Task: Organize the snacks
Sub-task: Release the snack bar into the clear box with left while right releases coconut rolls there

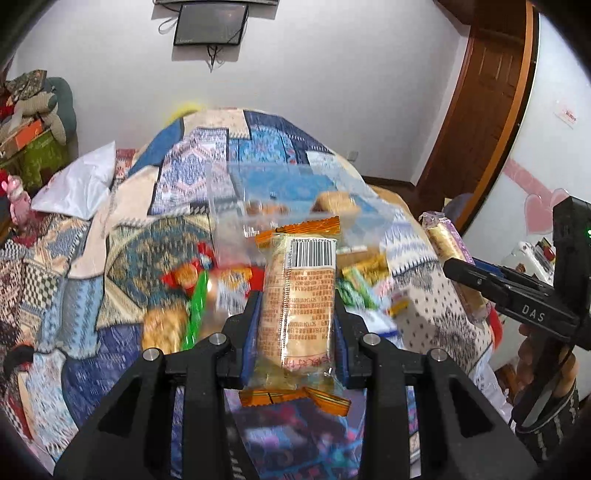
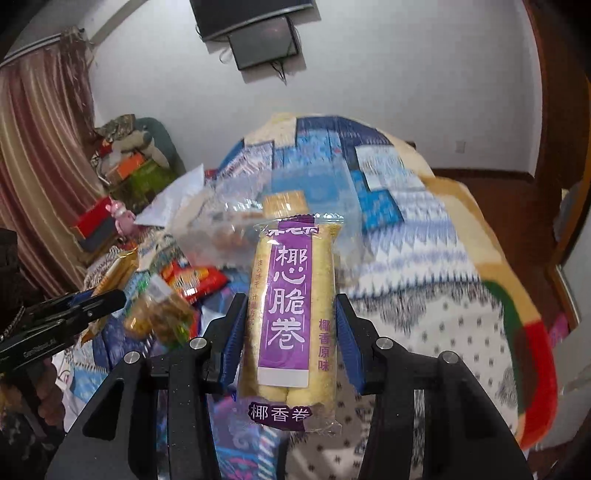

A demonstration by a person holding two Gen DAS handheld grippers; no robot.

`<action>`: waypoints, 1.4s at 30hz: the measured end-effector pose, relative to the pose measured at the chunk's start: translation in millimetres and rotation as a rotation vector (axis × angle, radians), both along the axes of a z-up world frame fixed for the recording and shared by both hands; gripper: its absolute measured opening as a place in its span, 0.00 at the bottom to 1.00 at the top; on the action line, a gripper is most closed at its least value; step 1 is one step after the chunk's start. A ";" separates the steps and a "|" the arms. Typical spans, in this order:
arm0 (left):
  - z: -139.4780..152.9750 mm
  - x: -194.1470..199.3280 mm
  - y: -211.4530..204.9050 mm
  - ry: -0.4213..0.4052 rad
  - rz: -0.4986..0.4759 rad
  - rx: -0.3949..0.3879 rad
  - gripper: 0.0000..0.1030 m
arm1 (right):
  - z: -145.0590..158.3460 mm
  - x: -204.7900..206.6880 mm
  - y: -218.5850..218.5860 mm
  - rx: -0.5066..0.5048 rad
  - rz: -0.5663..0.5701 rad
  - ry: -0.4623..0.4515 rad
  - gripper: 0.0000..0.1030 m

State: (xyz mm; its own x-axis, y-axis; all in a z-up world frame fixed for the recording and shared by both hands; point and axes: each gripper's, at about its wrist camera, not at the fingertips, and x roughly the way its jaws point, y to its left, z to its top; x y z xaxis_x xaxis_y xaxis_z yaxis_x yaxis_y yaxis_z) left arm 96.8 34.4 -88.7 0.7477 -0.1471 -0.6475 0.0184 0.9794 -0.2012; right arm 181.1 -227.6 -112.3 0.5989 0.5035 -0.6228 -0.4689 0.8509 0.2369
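My left gripper [image 1: 297, 306] is shut on an orange-edged clear biscuit packet [image 1: 301, 295], barcode side up, held above the bed. My right gripper [image 2: 291, 310] is shut on a purple-labelled coconut roll packet [image 2: 291, 314]; that packet also shows at the right of the left wrist view [image 1: 448, 247]. Several loose snack packets [image 1: 192, 291] lie on the patterned bedspread [image 1: 177, 229] below. A clear plastic bag [image 1: 280, 199] holding a few biscuits lies beyond them. The left gripper appears at the left of the right wrist view [image 2: 107, 297].
A white bag [image 1: 79, 184] lies on the bed's left. Boxes and cushions [image 1: 33, 122] are piled at the far left. A wooden door [image 1: 480, 96] stands at right, a dark screen [image 1: 210, 24] on the wall, a curtain [image 2: 40, 166] at left.
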 end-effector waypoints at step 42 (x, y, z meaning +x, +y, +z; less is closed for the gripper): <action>-32.8 194.5 49.2 0.123 0.067 0.021 0.35 | -22.7 170.3 54.1 -0.026 -0.020 -0.004 0.42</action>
State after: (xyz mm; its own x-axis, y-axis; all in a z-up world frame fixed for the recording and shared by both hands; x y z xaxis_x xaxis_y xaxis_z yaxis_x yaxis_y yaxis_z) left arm 291.3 83.6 -121.5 0.6702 -0.0852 -0.7373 -0.0704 0.9816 -0.1774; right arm 351.4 -173.5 -135.0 0.6115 0.4750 -0.6328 -0.4526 0.8660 0.2127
